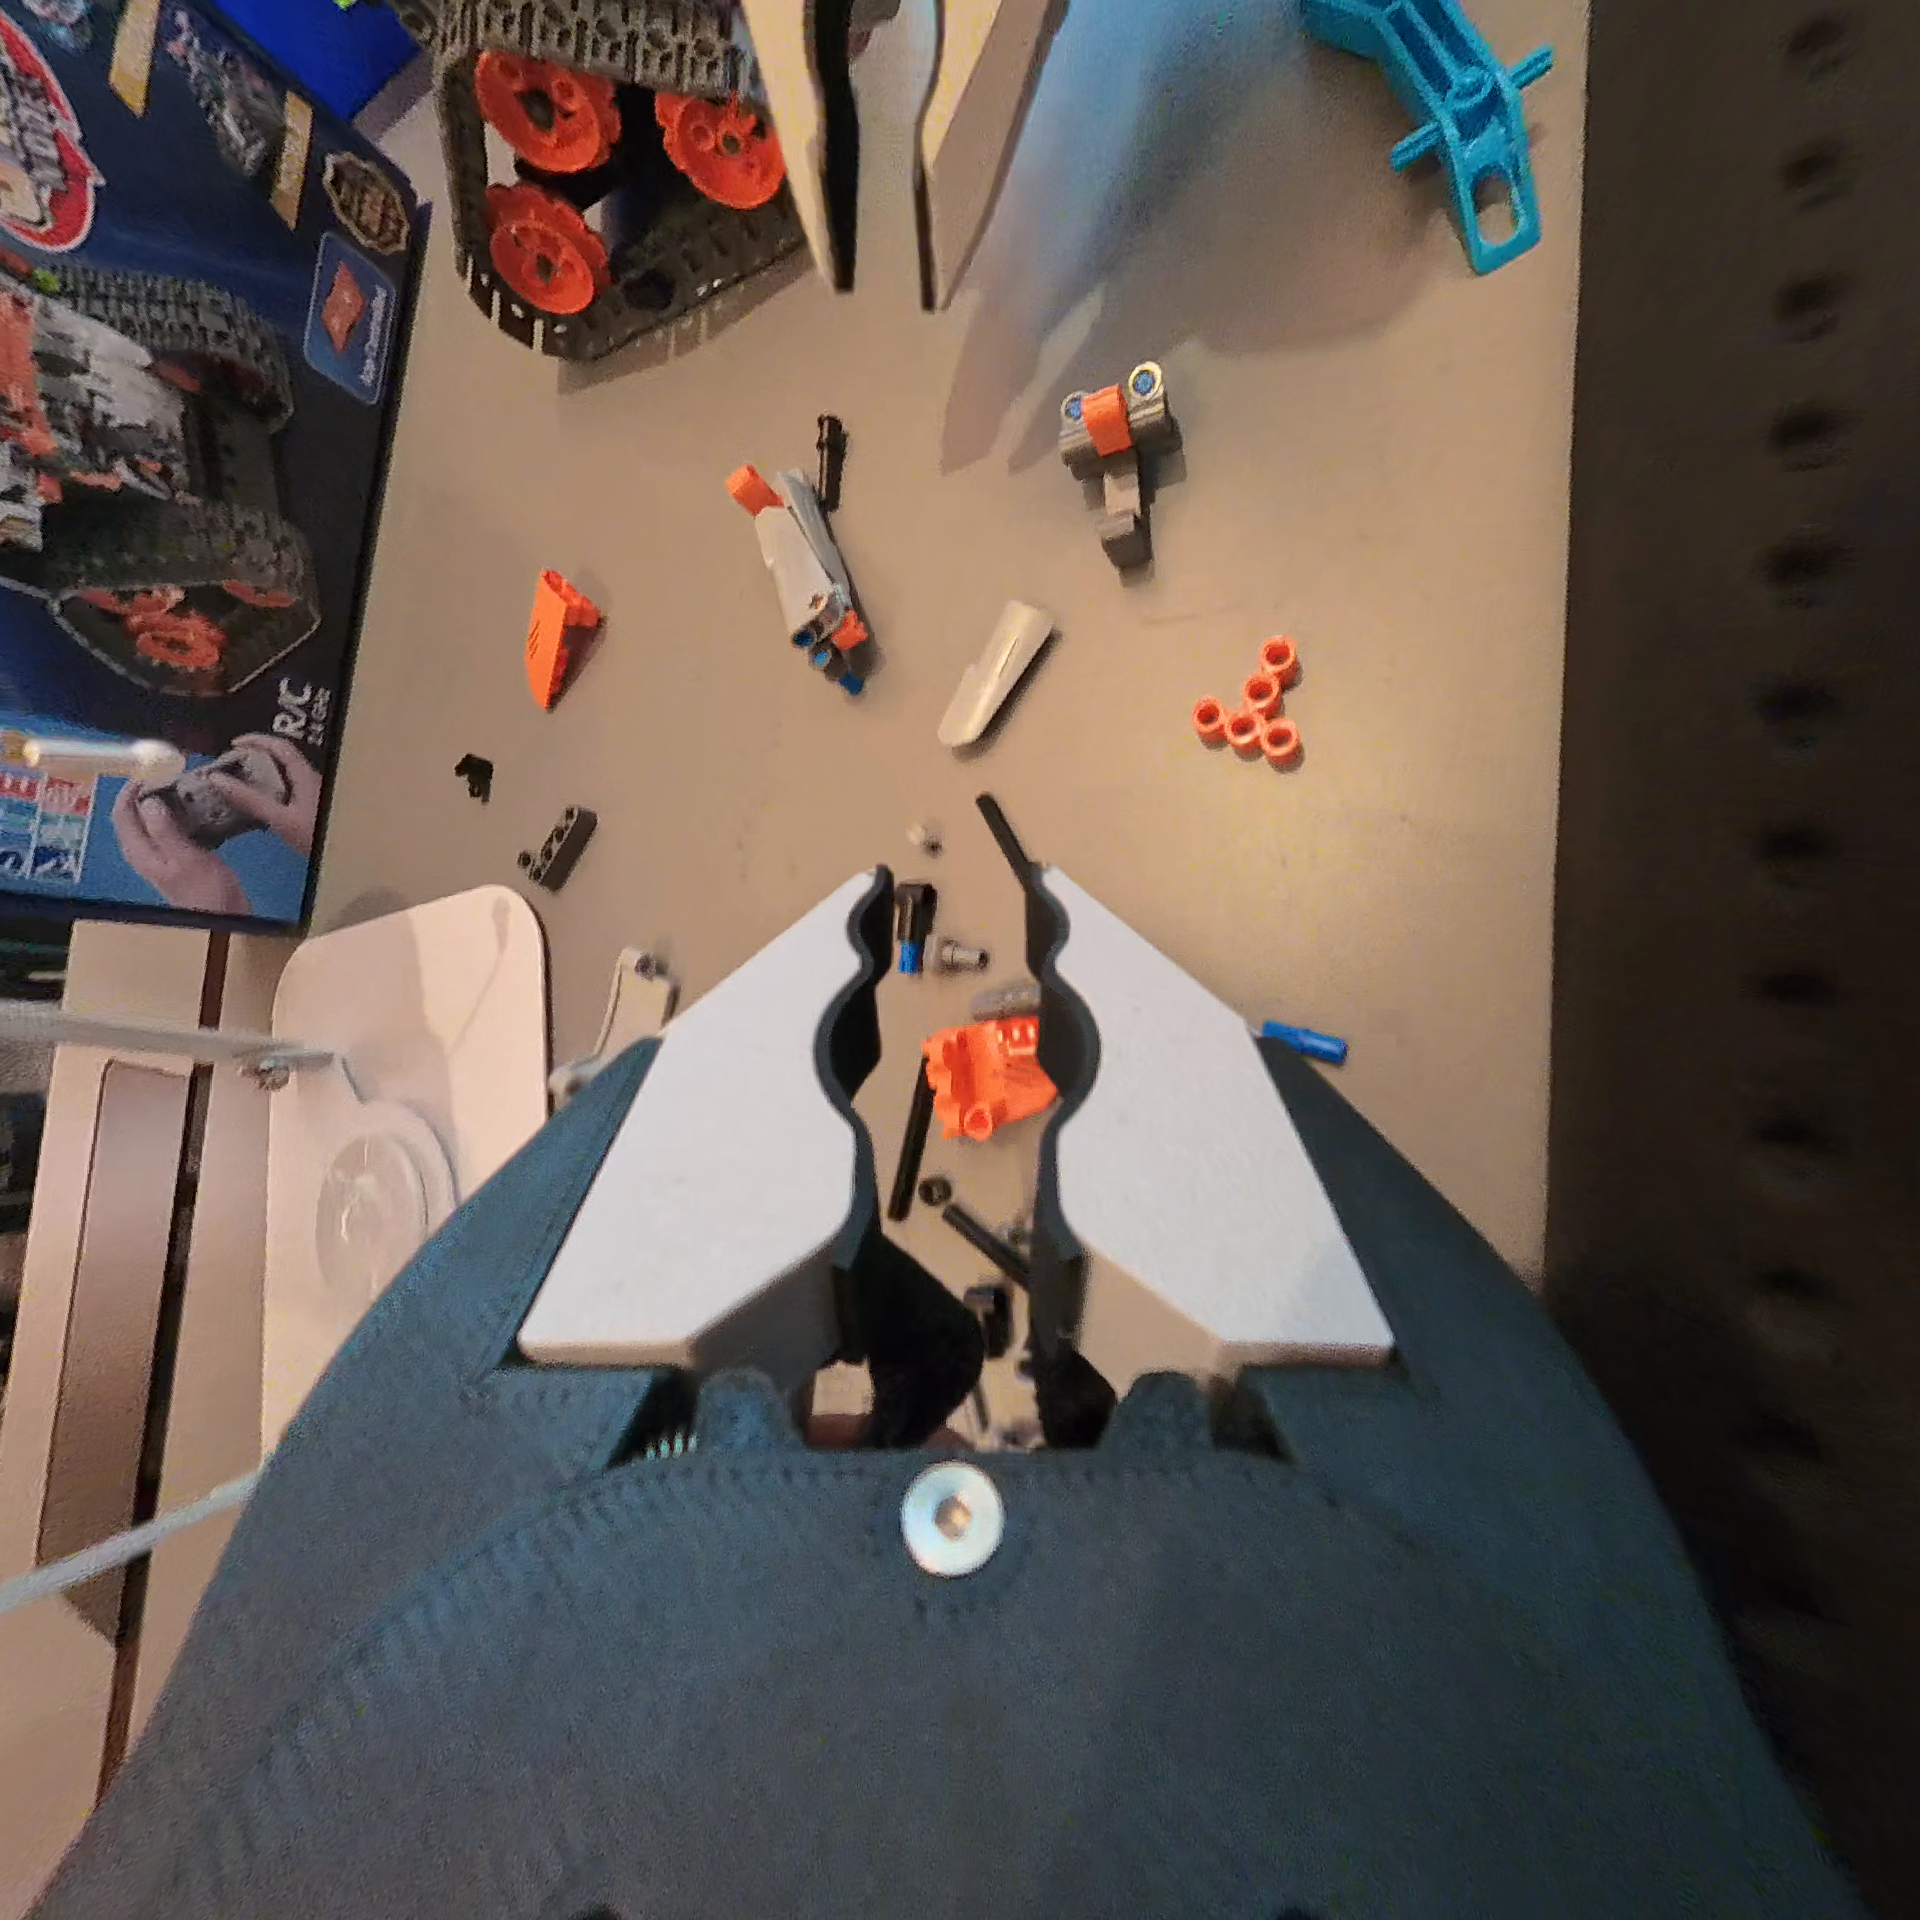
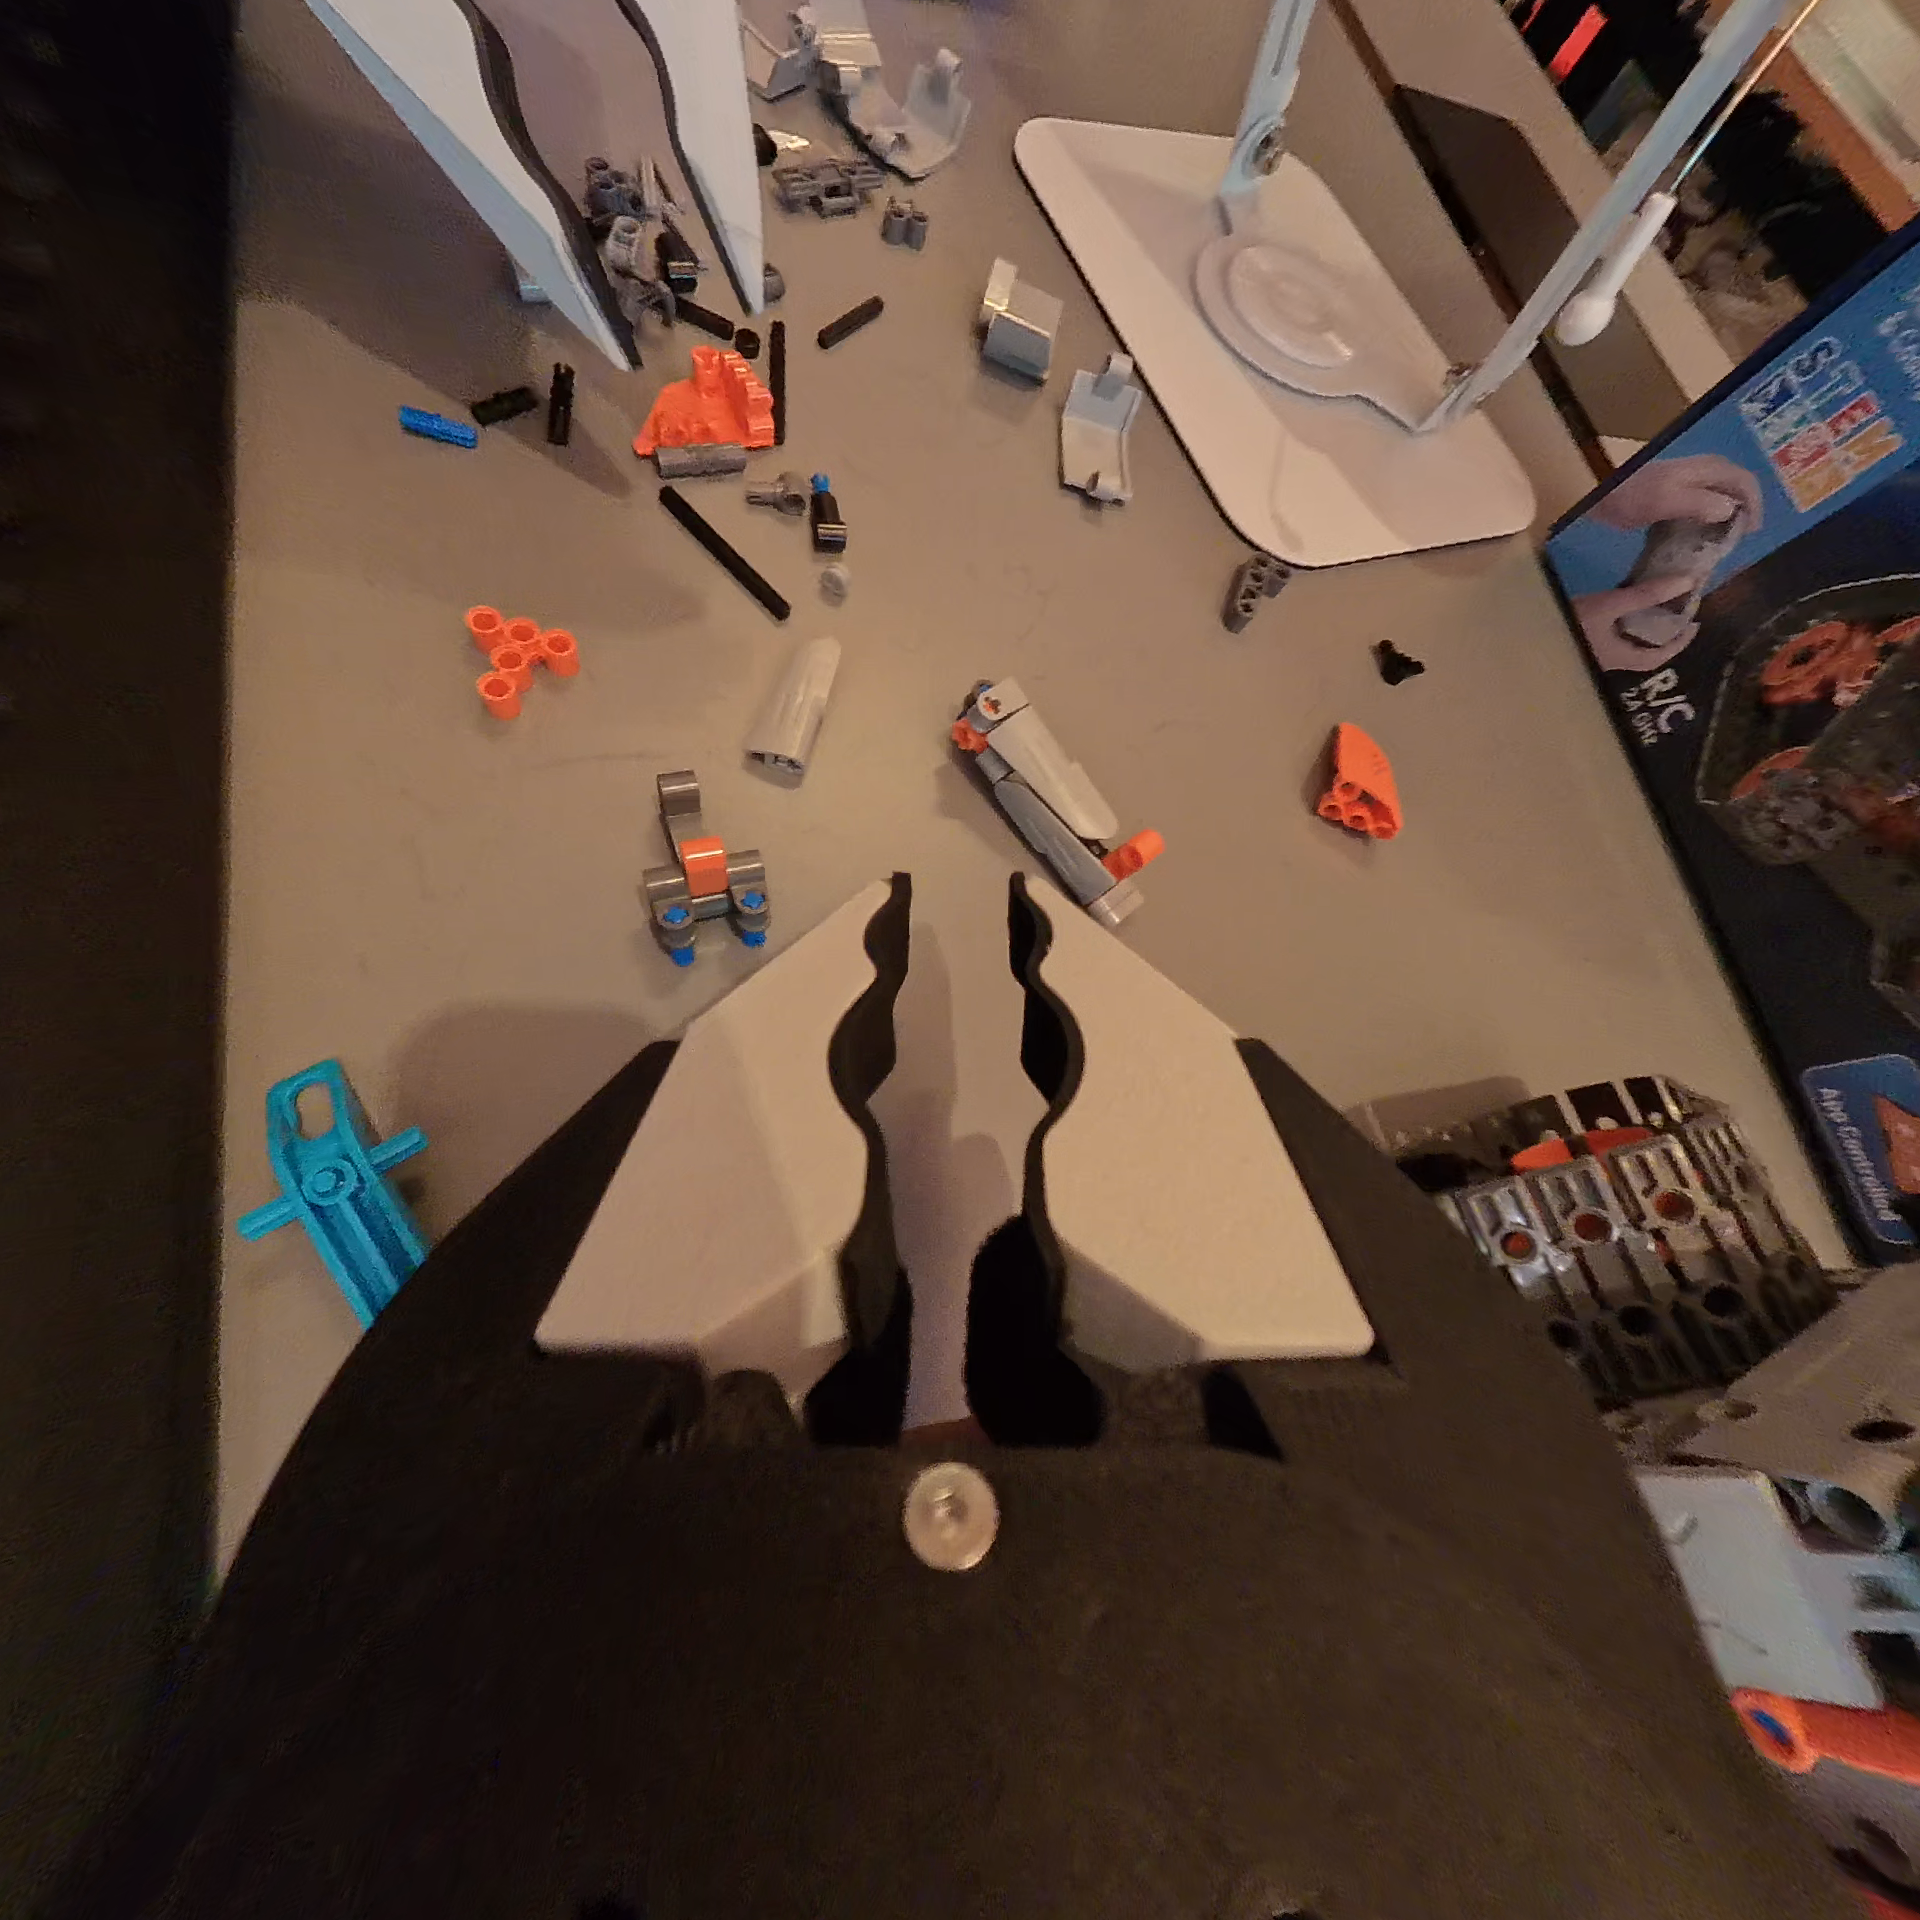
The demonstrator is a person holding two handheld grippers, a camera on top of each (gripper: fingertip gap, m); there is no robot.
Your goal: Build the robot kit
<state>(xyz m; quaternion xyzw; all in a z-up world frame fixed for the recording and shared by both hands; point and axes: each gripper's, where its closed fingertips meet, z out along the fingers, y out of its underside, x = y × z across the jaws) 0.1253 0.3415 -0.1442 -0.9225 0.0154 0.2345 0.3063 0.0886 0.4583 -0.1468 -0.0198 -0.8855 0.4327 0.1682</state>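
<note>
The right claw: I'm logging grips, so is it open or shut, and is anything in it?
Open and empty. The right claw shows bare table through the gap between its fingers, and no part sits between them.

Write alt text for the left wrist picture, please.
An open left gripper hovers over a grey table, its fingers either side of an orange toy block among small black pins. Farther off lie scattered building pieces, a tracked vehicle and its box.

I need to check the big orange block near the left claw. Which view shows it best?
The right wrist view: the orange block lies in the open on the table, its whole top visible. In the left wrist view the block sits between the left claw's fingers, partly hidden by one.
</note>
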